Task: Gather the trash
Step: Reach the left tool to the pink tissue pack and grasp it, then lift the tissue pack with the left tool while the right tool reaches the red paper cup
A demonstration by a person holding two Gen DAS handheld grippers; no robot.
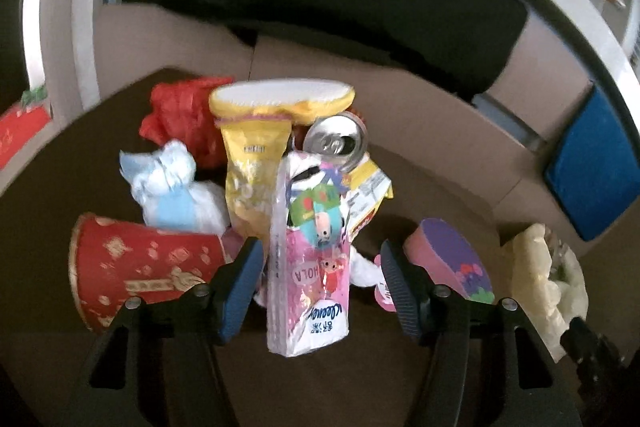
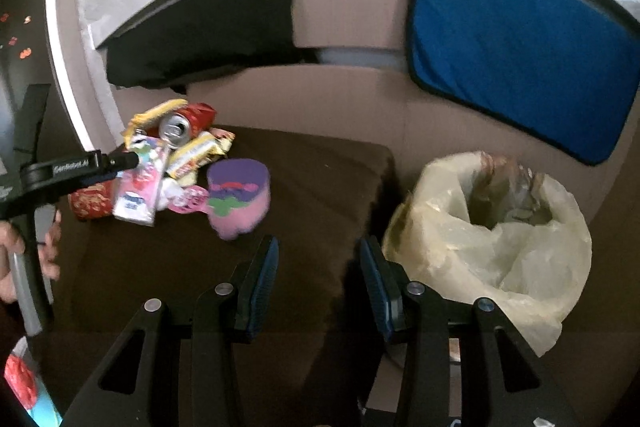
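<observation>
The left gripper (image 1: 322, 283), jaws gaping wide, is straddling the upright pink tissue pack (image 1: 310, 279), long axis toward twelve o'clock. The right gripper (image 2: 318, 287) is hanging open and empty, the bag-lined bin (image 2: 496, 247) lying at two o'clock.

Pink cartoon-print tissue pack (image 1: 308, 267), red cup (image 1: 140, 267) w/ gold motifs, yellow snack bag (image 1: 256, 163), silver can (image 1: 336, 141), blue pad (image 2: 520, 55).

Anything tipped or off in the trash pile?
Yes: the red cup lies on its side, and the can lies tilted on top of the wrappers, open end toward the left gripper. No spill visible.
</observation>
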